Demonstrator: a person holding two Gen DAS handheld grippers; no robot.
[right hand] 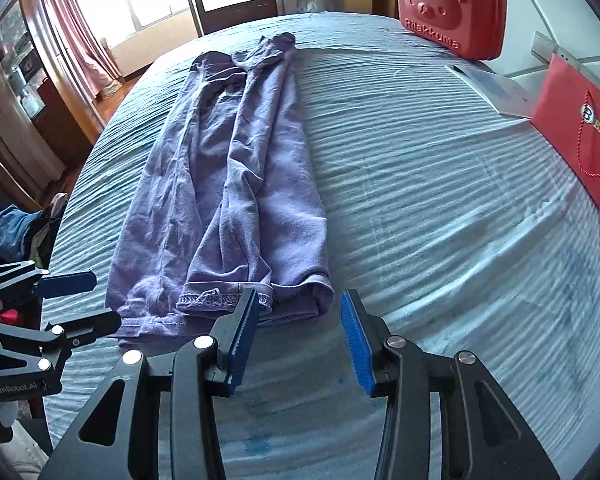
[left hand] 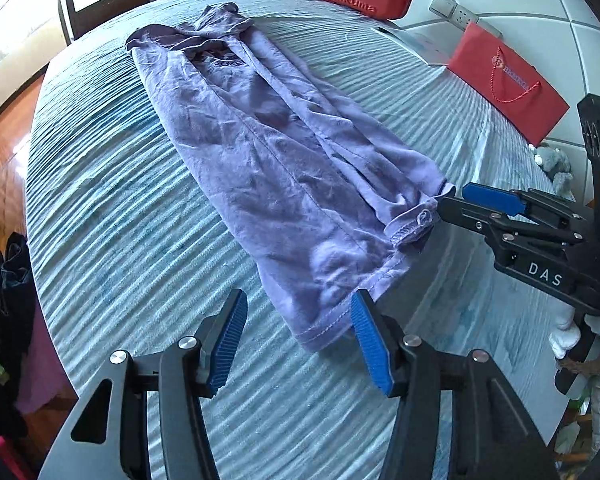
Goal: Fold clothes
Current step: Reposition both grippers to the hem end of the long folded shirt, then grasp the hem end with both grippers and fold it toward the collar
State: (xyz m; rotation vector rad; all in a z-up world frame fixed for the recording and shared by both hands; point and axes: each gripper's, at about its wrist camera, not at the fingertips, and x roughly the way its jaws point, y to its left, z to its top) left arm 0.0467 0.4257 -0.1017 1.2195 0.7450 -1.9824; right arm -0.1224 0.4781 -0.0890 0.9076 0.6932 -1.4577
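A purple T-shirt [left hand: 260, 152] lies on the light blue bed cover [left hand: 120, 220], folded lengthwise into a long strip, collar at the far end and hem towards me. My left gripper [left hand: 300, 300] is open at the hem's near corner, and the cloth edge lies between its blue pads [left hand: 228, 344]. My right gripper [right hand: 299, 298] is open at the hem's other corner, with the folded edge of the T-shirt [right hand: 236, 184] just ahead of its fingers. Each tool shows in the other's view: the right gripper [left hand: 452, 198] beside the hem, the left gripper [right hand: 106, 298] at the shirt's left side.
A red bear-faced case [right hand: 448, 8] stands at the far edge of the bed. A red paper bag [right hand: 580, 136] and a pale booklet [right hand: 496, 88] lie along the right side. A heap of clothes [left hand: 8, 300] sits off the bed's left edge, above a wooden floor.
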